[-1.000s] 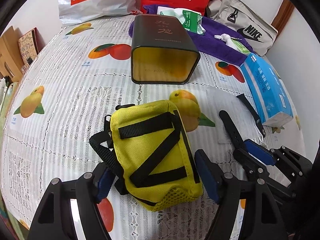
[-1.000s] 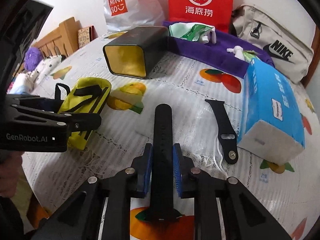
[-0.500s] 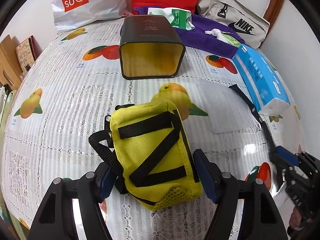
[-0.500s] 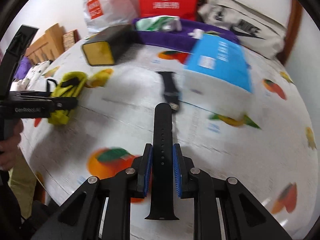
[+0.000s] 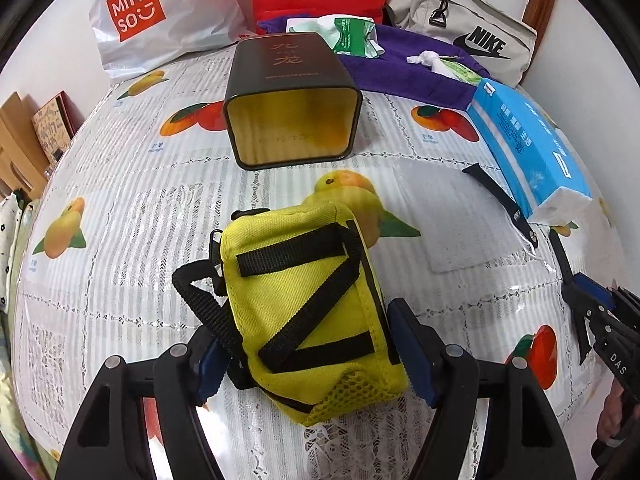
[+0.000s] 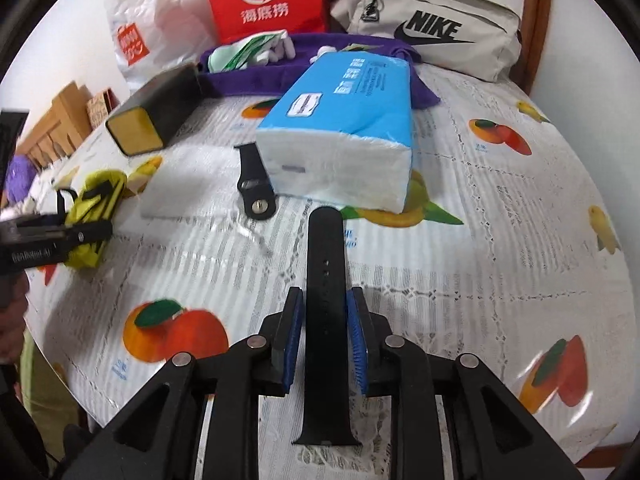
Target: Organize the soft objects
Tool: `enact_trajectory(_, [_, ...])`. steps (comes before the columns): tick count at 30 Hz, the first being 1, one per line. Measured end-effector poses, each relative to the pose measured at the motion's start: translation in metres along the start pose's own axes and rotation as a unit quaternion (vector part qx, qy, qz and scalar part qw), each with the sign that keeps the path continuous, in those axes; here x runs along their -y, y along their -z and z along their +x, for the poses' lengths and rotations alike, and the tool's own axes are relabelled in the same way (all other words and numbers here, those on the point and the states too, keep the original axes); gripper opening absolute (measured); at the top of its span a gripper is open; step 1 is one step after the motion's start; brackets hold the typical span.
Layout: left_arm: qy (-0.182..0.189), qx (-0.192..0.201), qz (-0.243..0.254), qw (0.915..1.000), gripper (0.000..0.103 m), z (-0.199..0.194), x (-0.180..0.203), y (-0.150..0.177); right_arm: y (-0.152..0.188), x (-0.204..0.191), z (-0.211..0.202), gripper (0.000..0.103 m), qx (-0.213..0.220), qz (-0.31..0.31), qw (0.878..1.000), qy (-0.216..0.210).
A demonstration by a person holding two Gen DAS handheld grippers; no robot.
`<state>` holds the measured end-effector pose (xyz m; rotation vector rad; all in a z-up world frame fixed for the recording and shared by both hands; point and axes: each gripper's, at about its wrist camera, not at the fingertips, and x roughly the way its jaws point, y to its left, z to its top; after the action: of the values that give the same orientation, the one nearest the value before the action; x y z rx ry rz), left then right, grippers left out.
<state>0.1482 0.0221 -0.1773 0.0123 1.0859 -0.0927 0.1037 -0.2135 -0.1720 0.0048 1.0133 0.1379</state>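
- In the lower middle of the right wrist view, the right claw [image 6: 323, 334] has the long black watch strap [image 6: 325, 280] between its blue pads. The jaws are opening now, and a thin gap shows on each side of the strap.
- A second ago this claw pinched the strap over the desk [image 6: 500, 248] near the open tin [image 6: 154, 114]. Now it has swung to the right, and the blue tissue pack [image 6: 352, 120] lies just ahead of the strap tip.
- The short strap half [image 6: 254, 184] lies flat, touching the left end of the tissue pack.
- In the lower middle of the left wrist view, the left claw [image 5: 308, 354] is spread wide around the yellow pouch [image 5: 308, 304]. Its right pad touches the pouch side; a real squeeze I cannot confirm. It has almost not moved.
- I think the long strap is being released here beside the pack, so one soft thing is nearly sorted, and the pouch still waits.
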Motion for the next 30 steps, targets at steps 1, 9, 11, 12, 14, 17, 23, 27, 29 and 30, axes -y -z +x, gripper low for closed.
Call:
enact_trajectory(1, [0.000, 0.002, -0.001, 1.0000, 0.072, 0.000, 0.000, 0.000, 0.000, 0.000, 0.001, 0.023, 0.002, 0.000, 1.000, 0.000])
enact_trajectory(9, [0.011, 0.013, 0.001, 0.9999, 0.057, -0.002, 0.001, -0.001, -0.001, 0.000, 0.000, 0.020, 0.009, -0.015, 1.000, -0.001])
enact_trajectory(11, [0.018, 0.015, -0.004, 0.9997, 0.047, -0.006, 0.000, -0.002, -0.001, 0.000, -0.003, 0.020, 0.007, -0.012, 1.000, -0.001])
enact_trajectory(12, [0.023, 0.017, -0.001, 0.9996, 0.043, -0.008, 0.000, -0.002, -0.001, 0.000, -0.005, 0.020, 0.006, -0.013, 1.000, -0.002])
enact_trajectory(14, [0.025, 0.017, 0.004, 0.9995, 0.036, -0.012, 0.001, -0.003, -0.001, 0.001, -0.010, 0.020, 0.010, -0.010, 1.000, -0.003])
enact_trajectory(17, [0.032, 0.015, -0.003, 0.9994, 0.031, -0.015, -0.002, -0.004, -0.004, 0.004, -0.017, 0.020, 0.014, -0.003, 1.000, -0.010])
enact_trajectory(23, [0.034, 0.019, -0.012, 0.9992, 0.030, -0.024, -0.005, -0.003, -0.011, 0.004, -0.032, 0.020, 0.027, -0.011, 1.000, -0.002])
enact_trajectory(27, [0.035, 0.020, -0.020, 0.9990, 0.030, -0.031, -0.007, -0.007, -0.014, 0.004, -0.039, 0.020, 0.030, -0.012, 0.999, -0.002])
enact_trajectory(29, [0.032, 0.027, -0.022, 0.9989, 0.030, -0.037, -0.009, -0.011, -0.015, 0.005, -0.044, 0.020, 0.033, -0.013, 0.999, -0.002])
enact_trajectory(30, [0.030, 0.030, -0.023, 0.9988, 0.030, -0.040, -0.009, -0.013, -0.017, 0.005, -0.047, 0.020, 0.035, -0.014, 0.999, -0.003])
